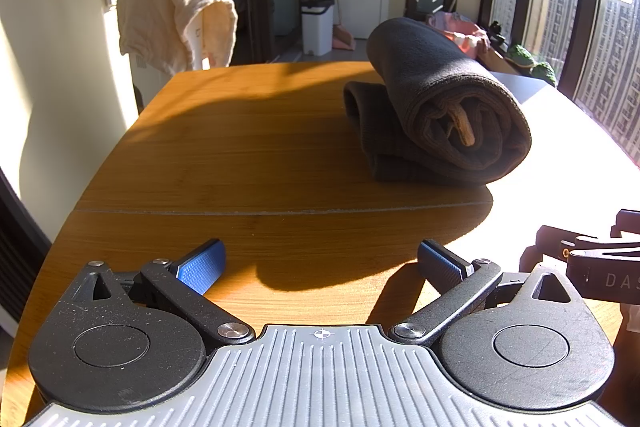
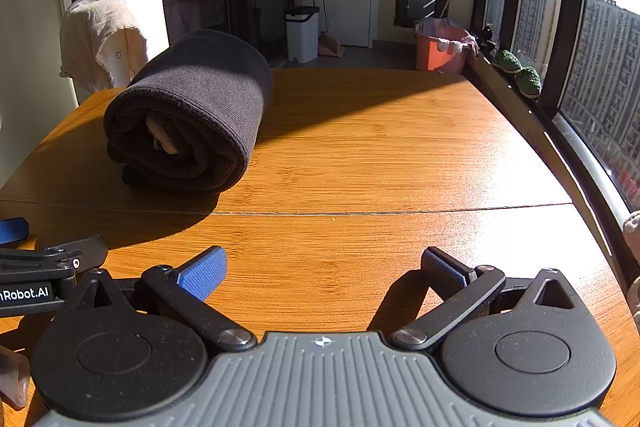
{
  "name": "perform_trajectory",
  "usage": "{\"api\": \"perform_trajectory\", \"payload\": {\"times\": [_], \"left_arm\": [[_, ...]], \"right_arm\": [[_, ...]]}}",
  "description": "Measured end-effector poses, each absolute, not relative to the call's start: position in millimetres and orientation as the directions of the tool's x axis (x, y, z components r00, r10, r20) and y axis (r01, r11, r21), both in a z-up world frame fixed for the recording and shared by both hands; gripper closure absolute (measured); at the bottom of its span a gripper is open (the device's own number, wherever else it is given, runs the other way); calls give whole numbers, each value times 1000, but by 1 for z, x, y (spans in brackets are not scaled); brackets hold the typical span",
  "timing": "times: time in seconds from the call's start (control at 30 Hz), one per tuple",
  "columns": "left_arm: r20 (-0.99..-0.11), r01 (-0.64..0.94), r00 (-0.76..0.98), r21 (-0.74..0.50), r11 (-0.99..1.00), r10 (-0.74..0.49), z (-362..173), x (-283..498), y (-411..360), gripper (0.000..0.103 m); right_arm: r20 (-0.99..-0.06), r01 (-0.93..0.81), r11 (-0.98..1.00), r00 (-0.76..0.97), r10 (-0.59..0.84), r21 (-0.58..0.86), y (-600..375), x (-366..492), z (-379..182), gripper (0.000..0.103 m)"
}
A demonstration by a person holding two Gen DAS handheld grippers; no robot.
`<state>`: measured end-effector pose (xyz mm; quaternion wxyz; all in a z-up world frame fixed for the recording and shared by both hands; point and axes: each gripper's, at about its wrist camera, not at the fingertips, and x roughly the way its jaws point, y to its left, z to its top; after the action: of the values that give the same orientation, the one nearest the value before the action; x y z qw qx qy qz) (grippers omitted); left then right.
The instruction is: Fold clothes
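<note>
A dark grey garment [image 1: 444,107] lies rolled into a thick bundle on the wooden table [image 1: 240,155], with a tan cord end showing in its open end. In the right wrist view the same roll [image 2: 192,111] sits at the left, well beyond the fingers. My left gripper [image 1: 320,261] is open over bare wood near the front edge, nothing between its blue pads. My right gripper [image 2: 322,267] is open too, also empty. The two grippers sit side by side: the right one's body [image 1: 600,267] shows at the left view's right edge.
A cream cloth [image 1: 172,19] hangs over a white appliance behind the table's far left corner. A white bin [image 2: 302,33] and an orange bucket [image 2: 438,51] stand on the floor beyond. Tall windows [image 2: 560,39] run along the right, with green items on the sill.
</note>
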<state>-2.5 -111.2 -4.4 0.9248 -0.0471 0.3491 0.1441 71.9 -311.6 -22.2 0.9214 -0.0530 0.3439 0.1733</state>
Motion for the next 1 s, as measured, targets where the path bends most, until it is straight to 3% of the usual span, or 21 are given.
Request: {"api": "perform_trajectory", "payload": {"times": [1.0], "left_arm": [[-659, -298, 716, 11, 954, 231, -4, -4, -112, 0]], "right_arm": [[-652, -355, 935, 704, 282, 21, -310, 72, -22, 0]]}}
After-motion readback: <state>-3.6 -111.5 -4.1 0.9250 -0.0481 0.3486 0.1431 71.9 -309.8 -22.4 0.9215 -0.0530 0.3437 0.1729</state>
